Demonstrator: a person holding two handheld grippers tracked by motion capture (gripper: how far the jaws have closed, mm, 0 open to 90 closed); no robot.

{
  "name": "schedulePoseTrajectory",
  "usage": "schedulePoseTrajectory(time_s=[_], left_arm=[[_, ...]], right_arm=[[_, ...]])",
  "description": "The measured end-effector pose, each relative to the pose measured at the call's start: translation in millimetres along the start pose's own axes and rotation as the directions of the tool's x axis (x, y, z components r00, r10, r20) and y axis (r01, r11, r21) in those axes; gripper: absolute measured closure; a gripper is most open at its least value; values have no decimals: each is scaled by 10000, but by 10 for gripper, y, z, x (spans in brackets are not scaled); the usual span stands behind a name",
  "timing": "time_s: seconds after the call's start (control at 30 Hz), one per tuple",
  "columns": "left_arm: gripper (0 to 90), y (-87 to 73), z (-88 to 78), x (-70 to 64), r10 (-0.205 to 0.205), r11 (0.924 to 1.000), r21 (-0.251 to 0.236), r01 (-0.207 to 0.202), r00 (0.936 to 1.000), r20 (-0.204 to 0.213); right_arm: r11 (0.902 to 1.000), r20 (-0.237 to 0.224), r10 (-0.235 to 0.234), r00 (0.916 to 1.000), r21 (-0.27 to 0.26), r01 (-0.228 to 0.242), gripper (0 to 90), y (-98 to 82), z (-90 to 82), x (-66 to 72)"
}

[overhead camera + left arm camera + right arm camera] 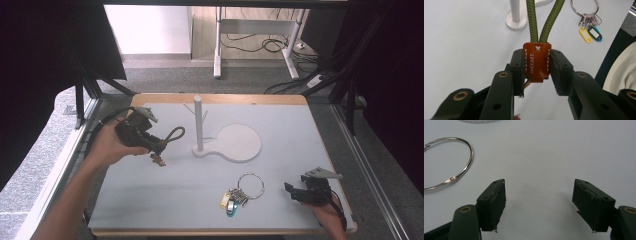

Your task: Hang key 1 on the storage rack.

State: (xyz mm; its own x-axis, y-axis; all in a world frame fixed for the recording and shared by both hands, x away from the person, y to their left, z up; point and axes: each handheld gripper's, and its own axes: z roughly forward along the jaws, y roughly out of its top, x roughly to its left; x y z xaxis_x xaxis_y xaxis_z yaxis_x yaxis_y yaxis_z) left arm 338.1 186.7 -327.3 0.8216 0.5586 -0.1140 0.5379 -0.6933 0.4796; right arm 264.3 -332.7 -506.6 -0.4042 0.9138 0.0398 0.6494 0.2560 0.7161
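Observation:
My left gripper (pixel 155 145) is held above the table's left side, shut on the brown leather tab (pixel 537 61) of a keychain. Its olive-green rope loop (pixel 175 134) points toward the white peg stand (pixel 199 125). In the left gripper view the rope loop (pixel 543 21) runs up from the tab (pixel 537 61) between the jaws of the gripper (pixel 537 72). My right gripper (pixel 292 191) rests low at the table's front right, open, with bare table between its fingers (pixel 494 203). A large metal key ring (pixel 250 186) with several keys and tags (pixel 232 200) lies just left of it.
The stand has a round white base (pixel 240 142) at mid-table. The key ring (pixel 451 162) curves at the upper left of the right gripper view. The yellow tag (pixel 585 35) and blue tag (pixel 595 34) lie on the grey mat (pixel 280 125). Table frames and cables stand beyond the far edge.

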Motion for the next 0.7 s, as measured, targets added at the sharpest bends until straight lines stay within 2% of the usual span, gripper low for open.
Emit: schedulePoseTrajectory(time_s=[0.37, 0.7], left_arm=[[665, 62, -24, 30, -43, 10000, -47, 43, 10000, -23], [666, 144, -15, 141, -254, 9997, 61, 254, 9997, -41]], right_arm=[[10000, -5, 2, 10000, 25, -2, 276, -3, 8, 3], [10000, -11, -21, 10000, 45, 21, 277, -3, 16, 13]])
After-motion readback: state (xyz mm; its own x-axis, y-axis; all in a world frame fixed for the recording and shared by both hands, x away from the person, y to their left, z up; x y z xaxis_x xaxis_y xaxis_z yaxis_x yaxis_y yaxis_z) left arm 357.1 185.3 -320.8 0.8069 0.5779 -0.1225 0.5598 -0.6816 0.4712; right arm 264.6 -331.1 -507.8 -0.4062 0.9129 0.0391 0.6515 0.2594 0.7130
